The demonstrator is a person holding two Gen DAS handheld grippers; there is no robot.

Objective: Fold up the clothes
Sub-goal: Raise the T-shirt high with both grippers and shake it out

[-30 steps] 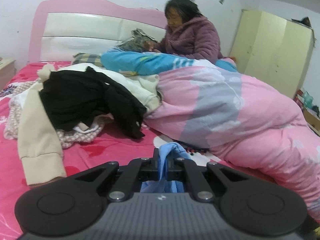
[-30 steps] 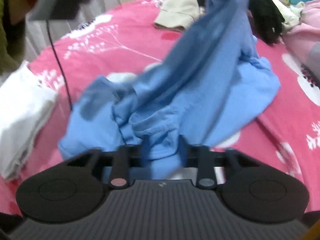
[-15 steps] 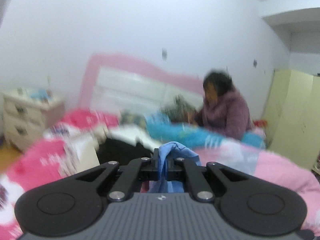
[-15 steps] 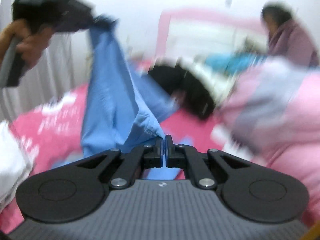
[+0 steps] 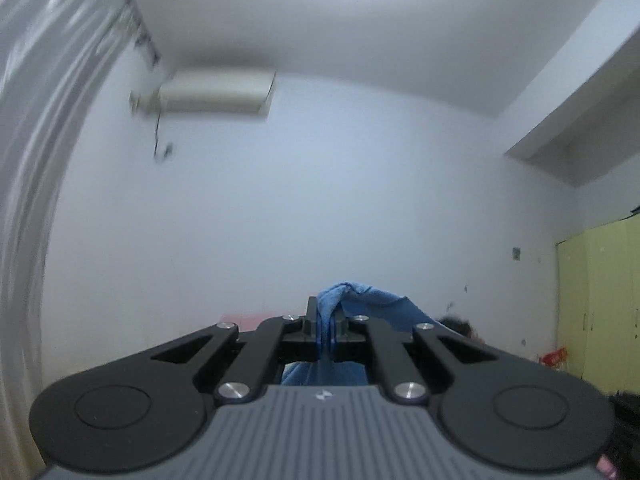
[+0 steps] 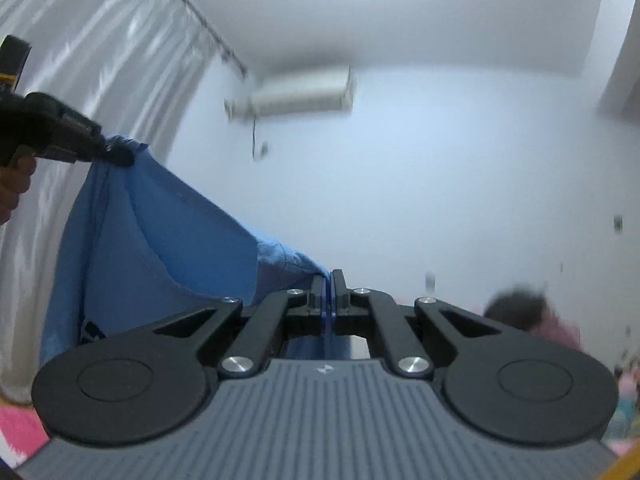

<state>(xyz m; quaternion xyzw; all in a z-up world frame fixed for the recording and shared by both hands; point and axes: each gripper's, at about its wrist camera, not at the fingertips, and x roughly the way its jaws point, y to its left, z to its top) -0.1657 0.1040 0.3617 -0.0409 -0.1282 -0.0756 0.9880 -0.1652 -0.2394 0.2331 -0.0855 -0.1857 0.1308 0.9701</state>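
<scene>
A blue garment (image 6: pixel 160 240) hangs in the air, stretched between my two grippers. My left gripper (image 5: pixel 325 316) is shut on a bunched edge of the blue garment (image 5: pixel 360 300); it also shows at the left of the right wrist view (image 6: pixel 116 154), holding the cloth's upper corner. My right gripper (image 6: pixel 329 284) is shut on another edge of the garment, lower and to the right. Both point up toward the wall and ceiling. The bed is almost out of view.
A white curtain (image 6: pixel 100 60) hangs at the left. An air conditioner (image 6: pixel 296 94) is high on the wall. A yellow wardrobe (image 5: pixel 600 300) stands at the right. A person's head (image 6: pixel 516 308) shows low at the right. A strip of pink bedding (image 6: pixel 20 428) shows bottom left.
Both grippers have swung up from the bed, lifting the blue garment off it. The views now face wall and ceiling. The cloth now hangs spread between them.
</scene>
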